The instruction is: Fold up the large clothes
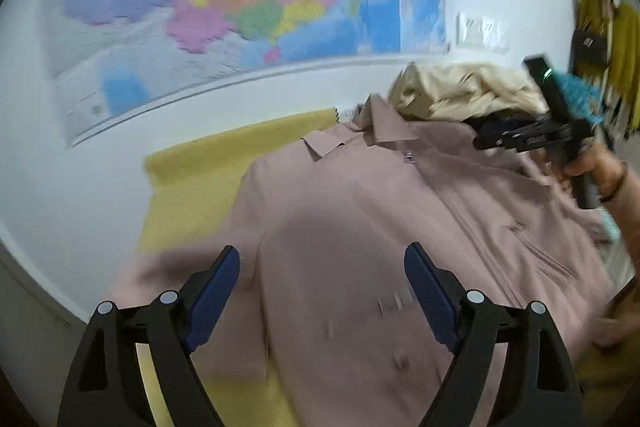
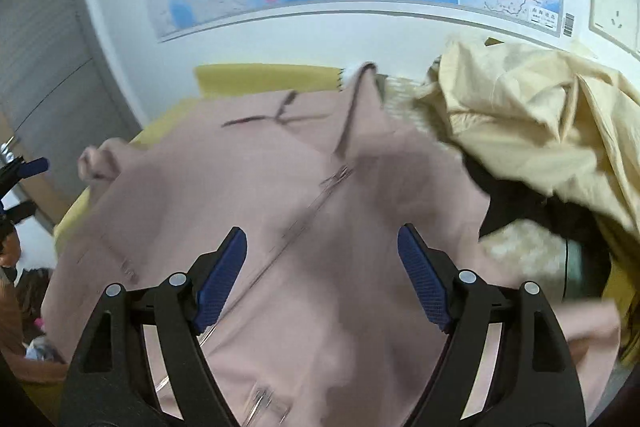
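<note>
your pink jacket (image 1: pixel 360 219) lies spread front-up on the yellow table (image 1: pixel 188 183), collar toward the wall and the zipper (image 2: pixel 304 211) running down the middle. both tools are spread wide and pinching nothing: the left tool (image 1: pixel 322 291) hovers over the lower body of the jacket, and the right tool (image 2: pixel 322 279) hangs above the zipper line. the frames are smeared by motion, so it is hard to say how high either sits above the cloth.

the step in hand looks like taking hold for a first fold. pick your grips at matching points — one tool at a shoulder or sleeve seam, the other at the hem on the same side — so the edge lifts as one straight line. bite only a small pinch of fabric and check that you have just the top layer you want.

mind the cream garment (image 2: pixel 532 119) heaped just beside the collar at the far right; it touches the jacket's edge and could get dragged along. fold toward the zipper, keeping it as your centre guide.
</note>
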`<action>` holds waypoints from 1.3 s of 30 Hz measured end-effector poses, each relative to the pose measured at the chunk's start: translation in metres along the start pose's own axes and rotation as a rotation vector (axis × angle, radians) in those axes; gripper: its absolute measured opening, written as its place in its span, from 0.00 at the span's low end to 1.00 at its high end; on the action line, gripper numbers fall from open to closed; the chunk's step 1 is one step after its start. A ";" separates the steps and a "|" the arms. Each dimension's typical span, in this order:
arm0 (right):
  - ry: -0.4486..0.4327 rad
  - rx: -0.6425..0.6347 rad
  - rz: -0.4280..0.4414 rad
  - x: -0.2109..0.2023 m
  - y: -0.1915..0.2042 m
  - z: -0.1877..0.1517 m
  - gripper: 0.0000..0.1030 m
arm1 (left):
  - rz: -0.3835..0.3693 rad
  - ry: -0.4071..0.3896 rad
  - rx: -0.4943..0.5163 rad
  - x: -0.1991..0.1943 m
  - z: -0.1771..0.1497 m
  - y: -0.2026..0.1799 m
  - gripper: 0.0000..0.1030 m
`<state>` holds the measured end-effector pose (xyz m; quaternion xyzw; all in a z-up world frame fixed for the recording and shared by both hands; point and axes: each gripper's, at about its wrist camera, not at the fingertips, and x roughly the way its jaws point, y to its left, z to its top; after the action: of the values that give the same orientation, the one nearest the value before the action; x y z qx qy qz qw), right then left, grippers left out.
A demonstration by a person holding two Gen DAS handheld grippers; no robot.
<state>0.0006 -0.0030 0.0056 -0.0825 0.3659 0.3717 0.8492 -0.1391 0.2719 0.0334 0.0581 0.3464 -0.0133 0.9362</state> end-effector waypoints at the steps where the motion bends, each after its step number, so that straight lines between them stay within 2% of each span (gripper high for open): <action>1: 0.006 0.001 -0.010 0.008 -0.002 0.009 0.75 | 0.000 0.024 0.008 0.025 0.015 -0.001 0.79; 8: 0.009 -0.001 0.033 0.066 -0.002 0.075 0.74 | 0.066 0.093 -0.033 0.149 0.102 0.017 0.79; 10: 0.020 0.033 0.048 0.086 -0.006 0.093 0.71 | 0.103 0.114 -0.031 0.186 0.124 0.021 0.79; 13: 0.045 0.101 0.050 0.119 -0.018 0.115 0.60 | 0.144 0.162 -0.009 0.235 0.145 0.023 0.79; 14: 0.055 0.125 0.055 0.127 -0.022 0.119 0.51 | 0.151 0.175 -0.001 0.245 0.148 0.023 0.79; 15: 0.061 0.144 0.058 0.133 -0.025 0.122 0.36 | 0.154 0.194 0.010 0.258 0.152 0.023 0.79; 16: 0.077 0.170 0.066 0.142 -0.031 0.125 0.25 | 0.153 0.215 0.024 0.272 0.155 0.023 0.79; 17: 0.083 0.184 0.073 0.146 -0.034 0.126 0.02 | 0.141 0.250 0.029 0.287 0.155 0.024 0.78; 19: 0.067 0.209 0.103 0.141 -0.042 0.124 0.02 | 0.112 0.304 0.025 0.307 0.151 0.027 0.39; 20: 0.047 0.223 0.129 0.134 -0.045 0.120 0.02 | 0.086 0.331 0.012 0.313 0.147 0.030 0.10; 21: 0.031 0.230 0.160 0.123 -0.048 0.114 0.02 | 0.038 0.324 -0.022 0.311 0.144 0.036 0.09; 22: 0.020 0.234 0.175 0.114 -0.051 0.108 0.02 | 0.022 0.276 -0.035 0.302 0.141 0.040 0.07; 25: 0.013 0.272 0.235 0.086 -0.066 0.076 0.02 | -0.043 0.211 -0.060 0.269 0.128 0.050 0.05; 28: 0.112 0.303 0.254 0.091 -0.077 0.042 0.02 | -0.071 0.171 -0.011 0.237 0.110 0.048 0.05; 30: 0.162 0.327 0.267 0.097 -0.084 0.030 0.03 | -0.061 0.171 0.075 0.223 0.102 0.035 0.05; 32: 0.156 0.313 0.259 0.093 -0.082 0.030 0.11 | -0.074 0.161 0.161 0.215 0.098 0.024 0.09; 34: 0.111 0.241 0.229 0.083 -0.071 0.040 0.36 | -0.042 0.151 0.208 0.210 0.096 0.019 0.13; 35: 0.074 0.196 0.192 0.076 -0.063 0.048 0.68 | -0.052 0.153 0.216 0.210 0.096 0.019 0.15; 36: 0.032 0.150 0.125 0.070 -0.054 0.057 0.81 | -0.051 0.153 0.216 0.211 0.097 0.018 0.16; 38: -0.008 0.105 0.088 0.069 -0.045 0.070 0.81 | -0.055 0.149 0.203 0.211 0.098 0.018 0.16; 39: -0.010 0.109 0.100 0.071 -0.045 0.074 0.79 | -0.063 0.151 0.184 0.212 0.099 0.021 0.16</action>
<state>0.1058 0.0362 0.0046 -0.0157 0.3848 0.3938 0.8347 0.0875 0.2840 -0.0281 0.1338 0.4149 -0.0699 0.8973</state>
